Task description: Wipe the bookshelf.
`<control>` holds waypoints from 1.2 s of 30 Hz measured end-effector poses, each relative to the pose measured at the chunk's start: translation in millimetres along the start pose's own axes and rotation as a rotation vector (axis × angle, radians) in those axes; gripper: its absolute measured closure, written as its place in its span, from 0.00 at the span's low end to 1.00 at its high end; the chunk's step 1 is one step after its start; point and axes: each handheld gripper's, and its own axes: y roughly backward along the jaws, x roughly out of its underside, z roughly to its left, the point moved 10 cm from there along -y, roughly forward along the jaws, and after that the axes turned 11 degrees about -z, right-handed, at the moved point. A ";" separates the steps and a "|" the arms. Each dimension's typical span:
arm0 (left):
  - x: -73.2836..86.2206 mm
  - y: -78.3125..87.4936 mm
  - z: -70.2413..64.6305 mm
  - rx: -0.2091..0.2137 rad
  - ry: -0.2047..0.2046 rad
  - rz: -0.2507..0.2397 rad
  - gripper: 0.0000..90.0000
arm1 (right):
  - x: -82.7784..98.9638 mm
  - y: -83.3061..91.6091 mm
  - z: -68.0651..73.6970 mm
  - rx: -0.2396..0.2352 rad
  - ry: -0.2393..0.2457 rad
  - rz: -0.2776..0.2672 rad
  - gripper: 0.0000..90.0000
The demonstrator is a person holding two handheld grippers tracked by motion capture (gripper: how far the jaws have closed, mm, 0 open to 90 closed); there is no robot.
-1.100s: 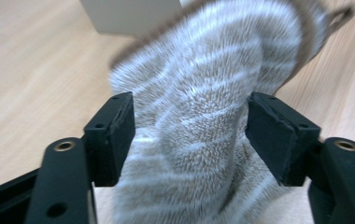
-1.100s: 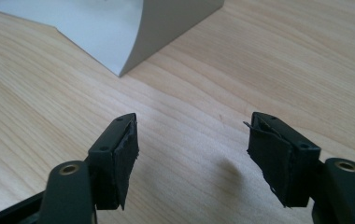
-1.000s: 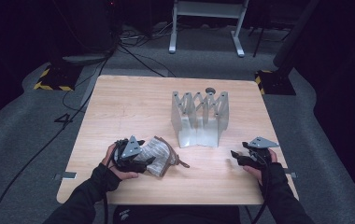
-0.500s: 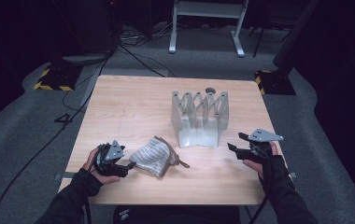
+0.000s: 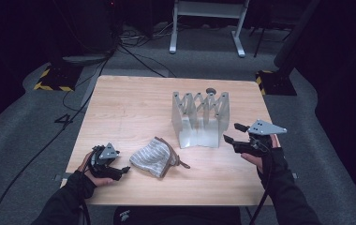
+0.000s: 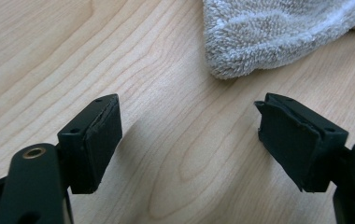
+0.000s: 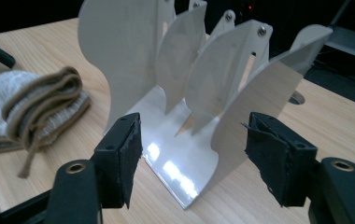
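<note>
Two hand-held grippers hovering near a folded towel and a metal rack on a wooden table.

Left gripper (image 5: 120, 171) just left of the grey towel (image 5: 153, 157), jaws apart after just opening wider, nothing between them. Right gripper (image 5: 234, 133) beside the white fan-shaped rack (image 5: 199, 119), jaws spread and empty. Towel lying near the table's (image 5: 129, 103) front edge, left of the rack.

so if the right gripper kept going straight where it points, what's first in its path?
Probably the white rack: the right gripper has open, empty jaws aimed at its near plates. Depth is unclear.
</note>
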 end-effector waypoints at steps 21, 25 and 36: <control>0.5 -3.0 2.5 0.005 0.014 -0.020 0.18 | -48.7 -82.2 37.8 0.027 0.092 0.055 0.58; 0.5 -3.0 2.6 0.005 0.013 -0.020 0.18 | -41.3 -103.5 32.7 0.071 0.081 0.105 0.63; 0.2 -3.3 2.3 0.007 0.015 -0.022 0.18 | -11.6 -134.3 23.0 0.189 0.028 0.180 0.72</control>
